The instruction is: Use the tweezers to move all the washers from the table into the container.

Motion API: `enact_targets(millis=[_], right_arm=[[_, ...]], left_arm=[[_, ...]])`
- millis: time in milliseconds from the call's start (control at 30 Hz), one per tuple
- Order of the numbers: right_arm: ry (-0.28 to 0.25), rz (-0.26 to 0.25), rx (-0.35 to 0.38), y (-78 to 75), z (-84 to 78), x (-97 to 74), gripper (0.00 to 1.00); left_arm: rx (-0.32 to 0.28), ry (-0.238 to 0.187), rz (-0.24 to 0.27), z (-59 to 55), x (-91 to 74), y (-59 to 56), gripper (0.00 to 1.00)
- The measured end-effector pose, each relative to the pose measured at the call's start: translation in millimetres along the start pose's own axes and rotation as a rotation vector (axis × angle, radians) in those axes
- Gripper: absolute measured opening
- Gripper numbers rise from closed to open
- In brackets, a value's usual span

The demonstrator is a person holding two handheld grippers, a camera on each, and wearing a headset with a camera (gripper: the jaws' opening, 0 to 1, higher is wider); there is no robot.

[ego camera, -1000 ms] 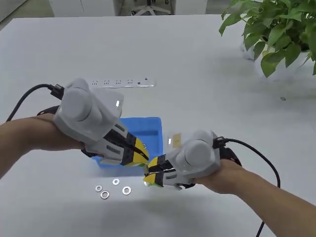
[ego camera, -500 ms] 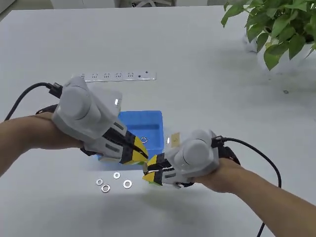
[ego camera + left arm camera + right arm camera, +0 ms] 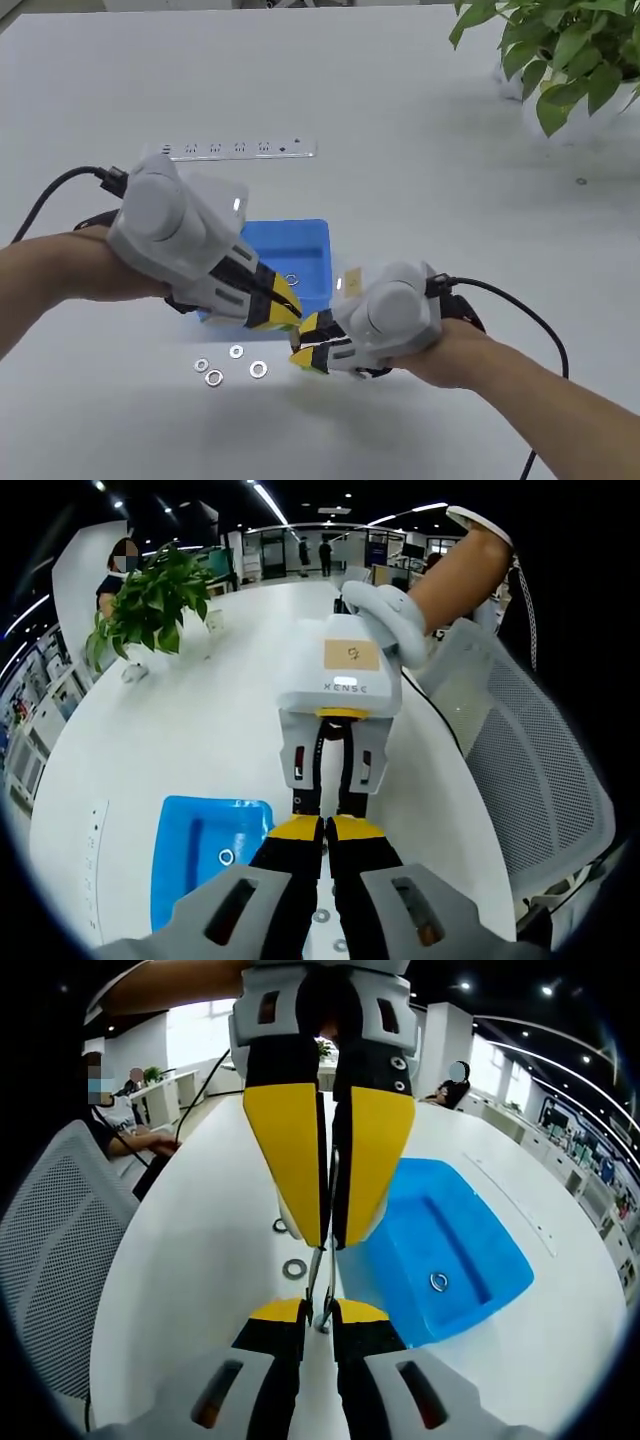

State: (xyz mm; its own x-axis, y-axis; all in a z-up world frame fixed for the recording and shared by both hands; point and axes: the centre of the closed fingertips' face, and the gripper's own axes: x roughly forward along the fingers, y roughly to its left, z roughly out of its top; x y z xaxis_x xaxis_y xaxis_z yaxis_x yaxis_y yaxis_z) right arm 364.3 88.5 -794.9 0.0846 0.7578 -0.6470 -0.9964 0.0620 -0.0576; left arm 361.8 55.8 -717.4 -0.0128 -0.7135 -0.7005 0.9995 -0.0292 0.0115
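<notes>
Right gripper view: tweezers (image 3: 318,1280) in tool (image 3: 329,1242)

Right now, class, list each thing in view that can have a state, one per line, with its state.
Container: open, one washer inside.
Washers: four, flat on the table, outside the container.
Tweezers: held between the jaws of both grippers.
Left gripper: shut on the tweezers.
Right gripper: shut on the tweezers.

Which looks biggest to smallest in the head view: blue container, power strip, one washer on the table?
1. blue container, partly hidden.
2. power strip, long but thin, and farther away.
3. washer, smallest.
</notes>
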Motion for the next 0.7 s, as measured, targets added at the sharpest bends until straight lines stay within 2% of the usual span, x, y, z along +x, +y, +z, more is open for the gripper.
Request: enact_targets(millis=[333,700], right_arm=[[-0.004,0.004,0.036,0.5,-0.7,-0.4,0.1],[0.006,0.003,0.028,2.2,0.9,-3.5,0.1]], left_arm=[[-0.005,-0.009,-0.005,1.4,1.4,-0.7,0.06],[0.003,0.0,-0.005,2.7,-1.3,-2.7,0.06]])
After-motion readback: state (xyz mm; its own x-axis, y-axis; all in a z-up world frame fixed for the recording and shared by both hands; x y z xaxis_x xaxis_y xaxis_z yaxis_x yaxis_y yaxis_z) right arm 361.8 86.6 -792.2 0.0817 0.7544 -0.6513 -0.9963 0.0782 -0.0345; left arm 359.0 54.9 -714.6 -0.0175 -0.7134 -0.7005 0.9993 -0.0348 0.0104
